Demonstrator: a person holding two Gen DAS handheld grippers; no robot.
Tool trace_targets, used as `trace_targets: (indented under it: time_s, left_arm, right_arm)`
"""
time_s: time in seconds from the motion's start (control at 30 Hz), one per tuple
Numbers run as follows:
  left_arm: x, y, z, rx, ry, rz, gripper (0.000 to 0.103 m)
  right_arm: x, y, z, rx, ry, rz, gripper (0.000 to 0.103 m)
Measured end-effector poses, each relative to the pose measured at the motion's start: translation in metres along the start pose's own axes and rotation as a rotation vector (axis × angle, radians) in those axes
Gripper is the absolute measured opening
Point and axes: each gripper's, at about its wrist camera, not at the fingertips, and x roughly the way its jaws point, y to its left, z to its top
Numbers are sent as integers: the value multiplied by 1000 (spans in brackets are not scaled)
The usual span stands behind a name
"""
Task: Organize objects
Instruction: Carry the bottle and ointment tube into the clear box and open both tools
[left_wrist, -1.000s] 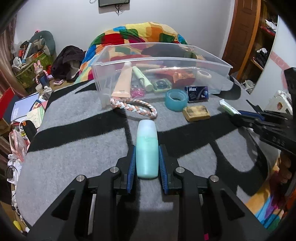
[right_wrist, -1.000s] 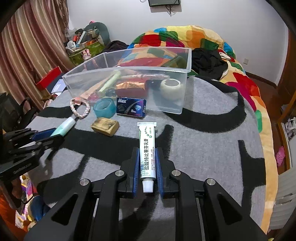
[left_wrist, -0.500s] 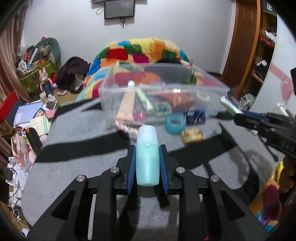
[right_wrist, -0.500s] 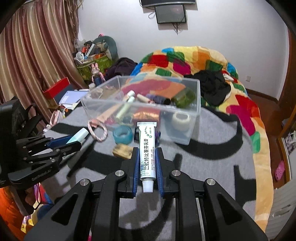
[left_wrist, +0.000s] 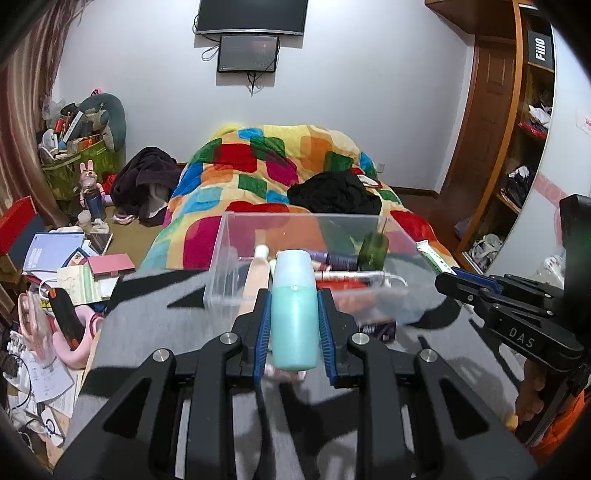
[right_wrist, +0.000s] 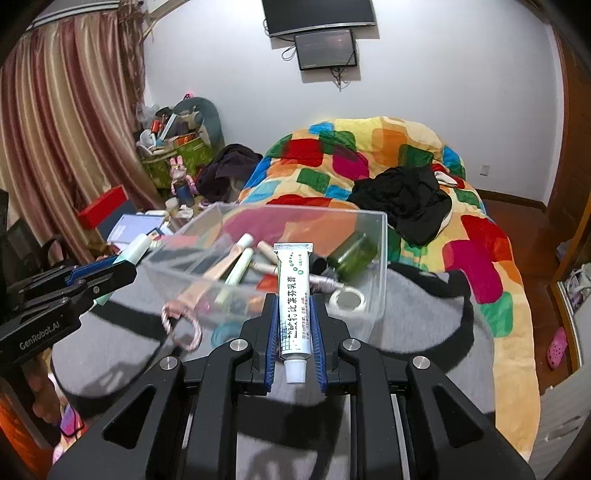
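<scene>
Two items are lifted toward the clear bin (right_wrist: 376, 258) — left gripper (left_wrist: 294, 332) clamped on the teal bottle (left_wrist: 294, 325), right gripper (right_wrist: 293, 332) clamped on the white tube (right_wrist: 293, 306) — next, I judge, carry both over the rim and release.

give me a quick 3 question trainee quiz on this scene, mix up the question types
1. True or false: the left gripper is shut on a teal bottle.
2. What does the right gripper hold? A) tape roll B) white tube C) green jar
3. Fill in: the green jar lies inside the clear ____.

Key
1. True.
2. B, the white tube.
3. Bin; the tape roll is in it too.
</scene>
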Motion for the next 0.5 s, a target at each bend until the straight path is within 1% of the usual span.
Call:
trace_targets:
  time_s: [0.17,0.33,0.5]
  left_arm:
    - [22,1,13,1,29,10,24]
    - [45,4,19,-4,77,14,24]
    - [69,13,21,-40,133,-3,24]
  right_arm:
    - [17,-3,16,9,14,-10,15]
    - [44,-9,27,28,71,6,15]
    - [63,-12,28,32,116,-2,15]
